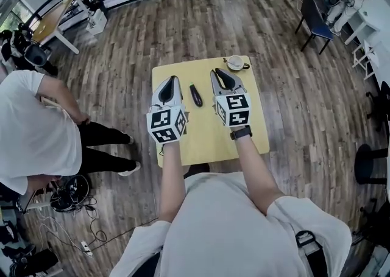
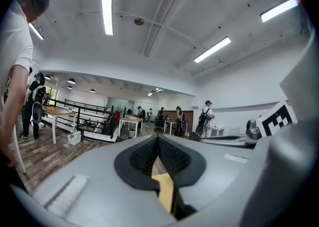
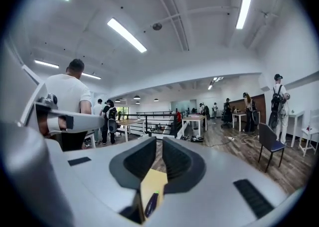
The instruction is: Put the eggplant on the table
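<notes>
Head view: the eggplant (image 1: 195, 95) lies on the yellow table (image 1: 207, 139), a bit above the centre of the frame, btw. the two grippers and touching neither. It lies lengthwise, with the green stem end toward the top of the frame. A cup (image 1: 234, 63) stands at the upper right corner of the table, well apart from it.

The left gripper (image 1: 173, 78) is just left of the eggplant. In the left gripper view its fingers meet at the tips, with nothing in them. The right gripper (image 1: 217, 73) is just right of the eggplant. In the right gripper view its fingers are almost together, w/ only a thin slit btw. them and nothing in it. Low in that view the eggplant shows on the table under the fingers. Both grippers seem to be held above the table, not on it.

Handling, as I judge it: the eggplant is small and slim, so prob. light. The skin is dark and glossy, so prob. smooth and a little slippery for the pads. The body looks firm, not fragile, but it is round and can roll. The best place to take it is across the thick middle, w/ the fingers on the two long sides. The stem and the narrow tip are worse, since the pads may slide off there.

As it already rests on the table, the task looks done.
</notes>
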Motion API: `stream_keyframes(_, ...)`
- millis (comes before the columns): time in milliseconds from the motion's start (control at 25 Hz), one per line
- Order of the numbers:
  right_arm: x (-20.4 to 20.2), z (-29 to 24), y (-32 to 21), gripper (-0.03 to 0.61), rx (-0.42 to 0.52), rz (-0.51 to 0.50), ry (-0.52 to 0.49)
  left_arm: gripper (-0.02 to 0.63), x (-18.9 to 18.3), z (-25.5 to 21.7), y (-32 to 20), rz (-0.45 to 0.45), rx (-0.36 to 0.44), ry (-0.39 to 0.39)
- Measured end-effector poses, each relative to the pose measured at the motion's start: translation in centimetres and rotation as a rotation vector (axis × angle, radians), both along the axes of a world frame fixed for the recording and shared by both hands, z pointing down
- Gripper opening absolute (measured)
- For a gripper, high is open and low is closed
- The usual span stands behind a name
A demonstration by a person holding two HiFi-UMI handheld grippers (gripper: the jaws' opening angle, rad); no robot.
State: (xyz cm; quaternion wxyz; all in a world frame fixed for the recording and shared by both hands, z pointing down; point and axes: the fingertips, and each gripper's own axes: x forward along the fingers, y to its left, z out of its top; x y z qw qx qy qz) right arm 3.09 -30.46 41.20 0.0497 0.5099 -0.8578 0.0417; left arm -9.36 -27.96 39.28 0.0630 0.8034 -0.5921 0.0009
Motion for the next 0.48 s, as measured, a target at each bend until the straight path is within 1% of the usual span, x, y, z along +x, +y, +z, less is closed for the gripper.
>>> stream_keyframes(240,2.8,-5.1,3.1,0.037,0.109,0.023,-0.022,0.009,2.0,-3.2,2.8,-0.001,0.079,-0.012)
stream_keyframes(480,4.8,-8.4,6.9,0.026,0.186,0.048,-0.023,0.009,2.8,-5.2,6.2,-0.012,0.137,-0.023)
